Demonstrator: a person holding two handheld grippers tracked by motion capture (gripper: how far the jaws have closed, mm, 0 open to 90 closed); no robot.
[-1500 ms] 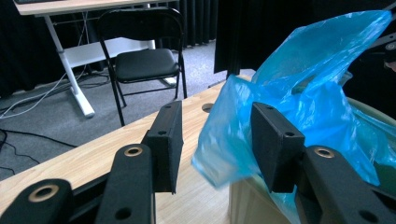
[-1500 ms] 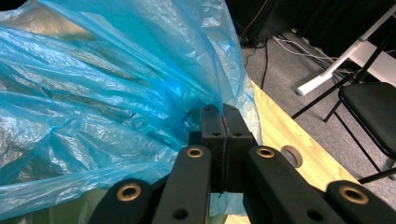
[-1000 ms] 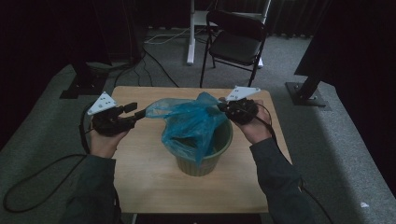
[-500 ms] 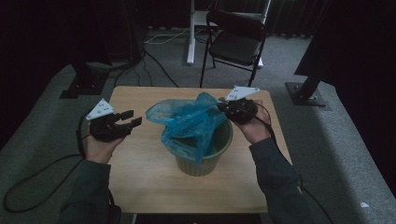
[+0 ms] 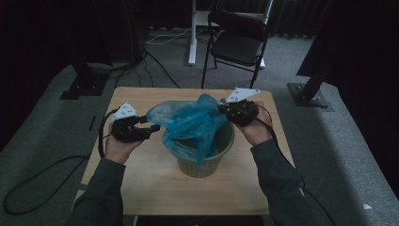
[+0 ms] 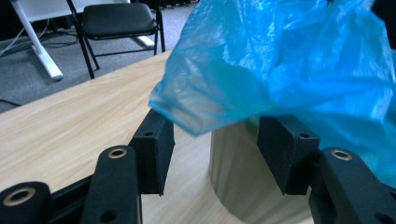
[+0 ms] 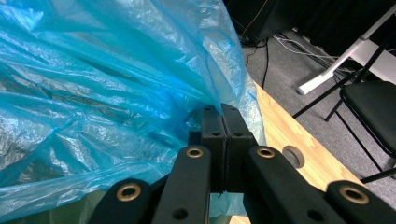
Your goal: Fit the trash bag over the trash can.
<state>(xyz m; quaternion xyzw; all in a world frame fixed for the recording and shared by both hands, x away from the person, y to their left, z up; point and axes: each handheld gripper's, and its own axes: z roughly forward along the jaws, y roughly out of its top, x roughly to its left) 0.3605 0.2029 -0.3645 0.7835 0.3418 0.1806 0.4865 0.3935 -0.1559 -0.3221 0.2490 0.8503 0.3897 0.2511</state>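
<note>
The wooden table (image 5: 141, 188) is carrying a green bin (image 5: 207, 162) near its middle, and a blue plastic bag (image 5: 188, 125) is billowing over the bin's mouth, part of it sagging inside and part hanging down the near wall. The work in hand is looking like lining the bin: the bag's mouth is needing to be spread and folded over the rim all round.

The right gripper (image 5: 226, 110) is sitting at the far right of the rim, its jaws clenched on a fold of the film; in the right gripper view the two pads (image 7: 214, 126) are pressing flat together with the blue plastic pinched between them. That hold is serving as the anchor and is best kept steady and low against the rim.

The left gripper (image 5: 153, 128) is hovering just beside the bag's left edge with its jaws released; they have just been opening wider. In the left gripper view the loose edge of the bag (image 6: 187, 112) is drooping above the gap, with no pad pressing on it, and the bin's wall (image 6: 233, 177) is standing behind.

To do this well, the left gripper is wanting to take a single layer right at the hem, not a bunched handful, then draw outward and down past the rim while the right holds, so the thin film is stretching evenly rather than tearing or slipping out of the pinch
</note>
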